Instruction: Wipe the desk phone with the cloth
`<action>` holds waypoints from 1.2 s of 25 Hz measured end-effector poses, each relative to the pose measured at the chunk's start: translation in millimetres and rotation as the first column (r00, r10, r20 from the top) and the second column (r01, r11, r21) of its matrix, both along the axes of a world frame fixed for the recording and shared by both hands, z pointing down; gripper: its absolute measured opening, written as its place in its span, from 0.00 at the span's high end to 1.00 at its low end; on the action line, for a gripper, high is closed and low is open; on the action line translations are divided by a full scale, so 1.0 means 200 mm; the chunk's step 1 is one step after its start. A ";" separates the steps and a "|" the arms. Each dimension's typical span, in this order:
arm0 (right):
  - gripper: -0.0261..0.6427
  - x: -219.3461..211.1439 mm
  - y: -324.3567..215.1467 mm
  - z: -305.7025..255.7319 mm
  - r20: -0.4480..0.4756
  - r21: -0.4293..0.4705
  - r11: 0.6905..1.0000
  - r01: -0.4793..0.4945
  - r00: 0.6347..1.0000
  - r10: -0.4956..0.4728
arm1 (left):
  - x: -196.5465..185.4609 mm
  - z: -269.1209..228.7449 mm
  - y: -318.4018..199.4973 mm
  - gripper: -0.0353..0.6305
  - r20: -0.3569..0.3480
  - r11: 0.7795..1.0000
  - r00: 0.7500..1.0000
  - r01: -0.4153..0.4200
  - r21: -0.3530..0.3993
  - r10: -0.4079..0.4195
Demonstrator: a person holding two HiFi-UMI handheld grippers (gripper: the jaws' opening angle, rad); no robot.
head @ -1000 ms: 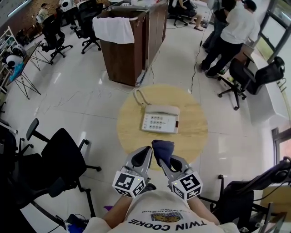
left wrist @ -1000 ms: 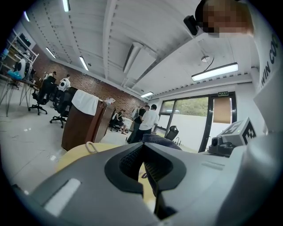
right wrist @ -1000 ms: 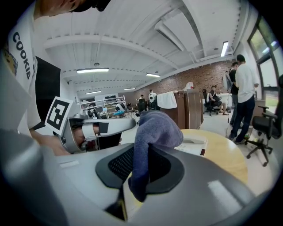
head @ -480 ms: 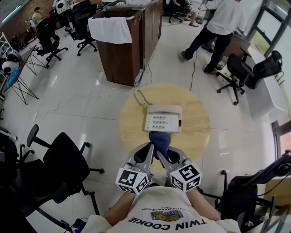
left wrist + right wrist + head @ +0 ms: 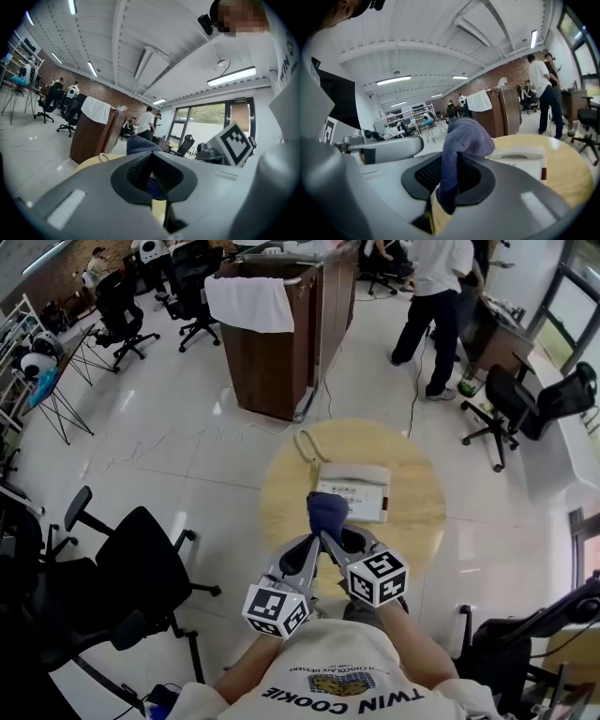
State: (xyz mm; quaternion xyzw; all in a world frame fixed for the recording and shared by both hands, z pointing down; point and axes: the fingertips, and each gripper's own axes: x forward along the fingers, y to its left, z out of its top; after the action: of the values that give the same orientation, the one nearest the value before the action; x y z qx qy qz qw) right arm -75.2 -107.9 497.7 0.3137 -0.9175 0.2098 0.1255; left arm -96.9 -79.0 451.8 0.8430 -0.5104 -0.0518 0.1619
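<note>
Left gripper (image 5: pixel 151 159) sat with jaws pressed together, apparently empty, beside the right gripper (image 5: pixel 449 171), which pinched the blue cloth (image 5: pixel 464 136) by one end. Soft and limp, it bunched just near of the desk phone (image 5: pixel 356 493), likely light and slide-prone.

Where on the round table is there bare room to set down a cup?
The widest bare patch lies between the phone and the right rim of the table. A narrower strip runs left of the phone, below the cord. The near edge is crowded by the cloth in the right tool.
</note>
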 end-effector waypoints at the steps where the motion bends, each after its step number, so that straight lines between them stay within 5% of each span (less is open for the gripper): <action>1: 0.86 -0.02 -0.04 0.02 0.006 -0.016 1.000 -0.001 1.000 0.001 | -0.01 0.01 -0.01 0.96 0.003 1.000 1.000 0.005 -0.003 -0.005; 9: 0.86 -0.15 -0.32 0.29 -0.004 -0.180 0.983 -0.030 1.000 0.030 | -0.06 0.04 -0.07 0.96 0.016 0.999 0.999 0.036 -0.012 -0.036; 30: 0.86 -0.21 -0.55 0.70 -0.154 -0.382 0.913 -0.141 0.984 0.087 | -0.10 0.09 -0.11 0.96 0.033 0.998 0.998 0.047 -0.031 -0.046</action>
State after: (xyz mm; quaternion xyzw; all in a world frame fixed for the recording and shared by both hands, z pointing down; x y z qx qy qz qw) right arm -116.9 -217.1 638.3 0.3488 -0.8266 0.3744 0.2344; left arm -116.7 -100.1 470.6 0.8287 -0.5333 -0.0339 0.1661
